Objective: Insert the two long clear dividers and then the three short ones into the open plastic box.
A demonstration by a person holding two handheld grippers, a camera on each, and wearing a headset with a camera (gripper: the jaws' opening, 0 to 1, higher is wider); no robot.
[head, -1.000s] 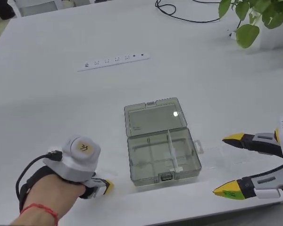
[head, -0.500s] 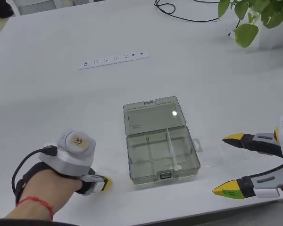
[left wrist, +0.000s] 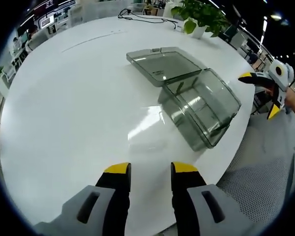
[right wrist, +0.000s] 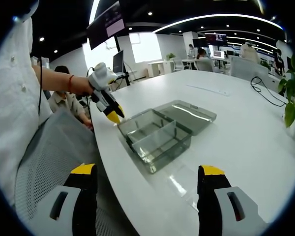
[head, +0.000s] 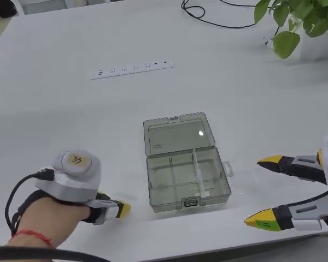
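Office screens (right wrist: 107, 25) above left tool (right wrist: 114, 116)

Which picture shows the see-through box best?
The head view: it looks down into the open box, so its lid and inside both show. The two gripper views show it low and slanted, from opposite sides.

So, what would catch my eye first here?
Probably the smoky plastic box lying open in the middle of the white table, with one clear divider standing inside. Then the yellow-tipped claws: the right claw spread wide beside the box, and the left claw at lower left, jaws narrowly apart.
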